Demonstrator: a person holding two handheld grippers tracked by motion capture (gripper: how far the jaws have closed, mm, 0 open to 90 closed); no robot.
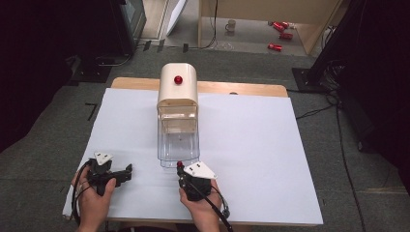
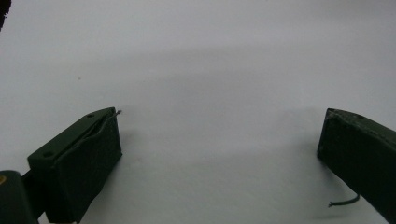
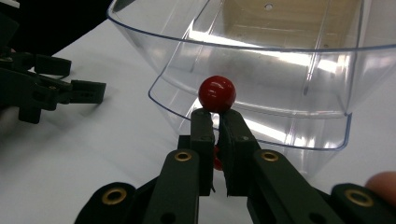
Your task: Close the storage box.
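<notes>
gripping a red ball (image 3: 217, 93) in the right gripper (image 3: 215, 116) beside the clear bin (image 3: 280, 70)

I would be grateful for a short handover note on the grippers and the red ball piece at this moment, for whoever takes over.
Right gripper: jaws shut on the stem of the red ball piece, held at the open mouth of the clear bin.
Left gripper: open, nothing between the jaws, resting over the white sheet.
The bin sits in the cream dispenser, which has a red knob on top.
Done: the piece is gripped.
Left: probably to carry it where it belongs; the destination is unclear.
</notes>
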